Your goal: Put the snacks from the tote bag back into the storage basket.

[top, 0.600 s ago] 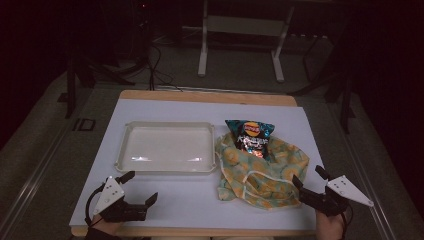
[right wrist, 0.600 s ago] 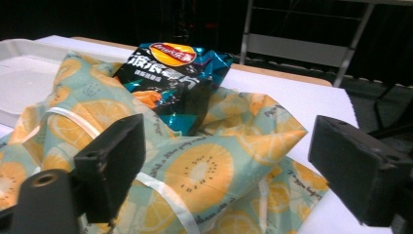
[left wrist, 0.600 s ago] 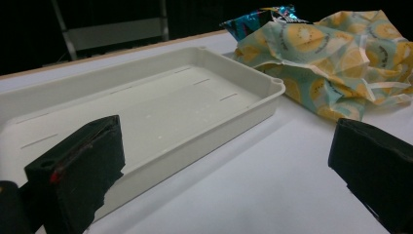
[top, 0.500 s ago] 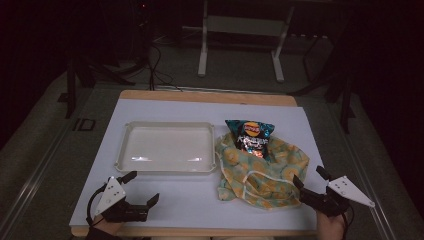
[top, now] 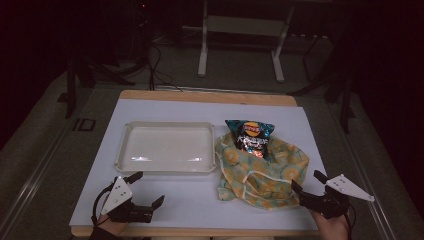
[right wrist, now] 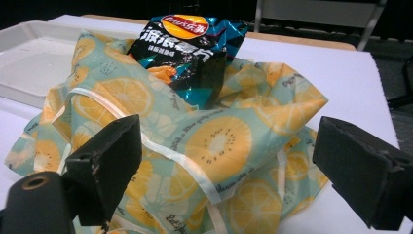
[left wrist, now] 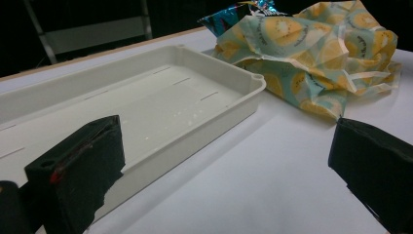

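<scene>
Left gripper nudged forward, jaws wide, tray edge near

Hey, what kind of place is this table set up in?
Probably a lab or studio set up for recording, not a home: a white-topped table in a dark room, cables on the floor, and a metal stand behind it.

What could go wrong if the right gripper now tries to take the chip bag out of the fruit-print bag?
1. The chip bag sits partly inside the crumpled fruit-print bag, so the open right gripper may pinch the cloth or its white drawstring instead.
2. The cloth bag is loose on the table; pulling the chips might drag it along, perhaps against the tray beside it.
3. The open left gripper is apart from the bag and cannot steady it.
</scene>
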